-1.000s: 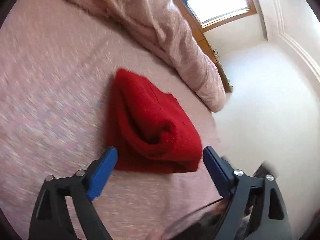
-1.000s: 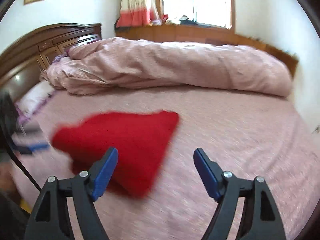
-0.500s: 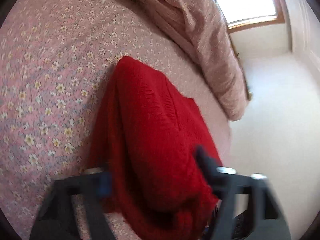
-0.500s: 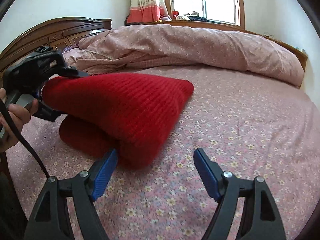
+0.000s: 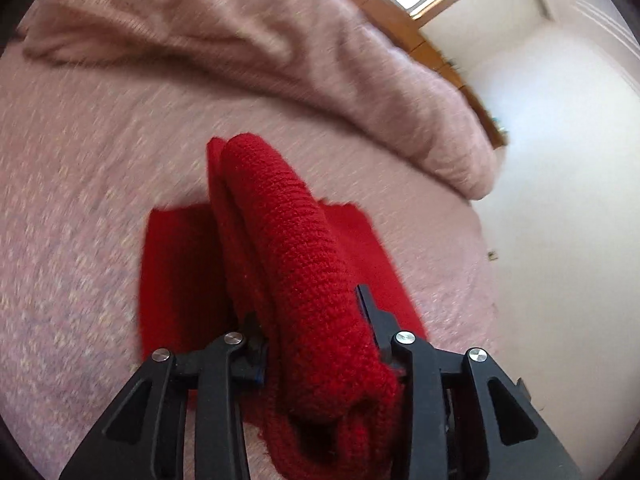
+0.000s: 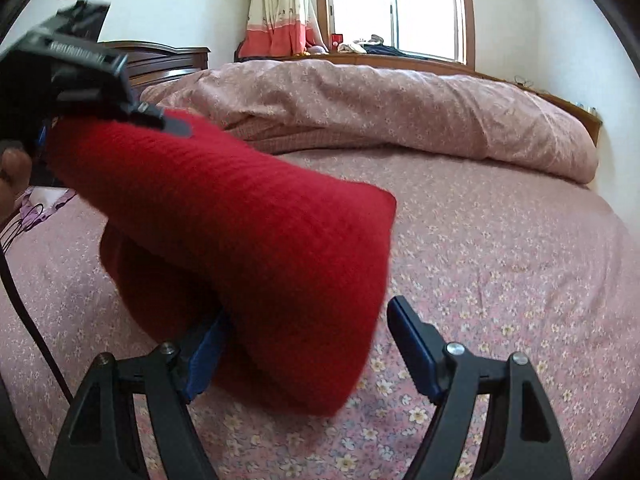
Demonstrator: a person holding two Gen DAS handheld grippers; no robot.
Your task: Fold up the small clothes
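Note:
A red knitted garment (image 5: 288, 240) lies folded on the pink flowered bed sheet (image 5: 80, 160). My left gripper (image 5: 312, 320) is shut on one thick end of it and holds that end raised off the bed; the lower layer still lies flat. In the right wrist view the same red garment (image 6: 248, 232) slopes up to the left gripper's black body (image 6: 72, 76) at upper left. My right gripper (image 6: 304, 340) is open, with the garment's near corner between its blue pads (image 6: 412, 344), not pinched.
A rolled pink quilt (image 6: 380, 108) lies along the far side of the bed, under the window. A dark wooden headboard (image 6: 168, 64) is at the left. The bed's edge and a white wall (image 5: 560, 200) are to the right in the left wrist view.
My left gripper moved in onto the red garment, shut on its end and lifted it. My right gripper came closer, so the garment's corner now sits between its open jaws.

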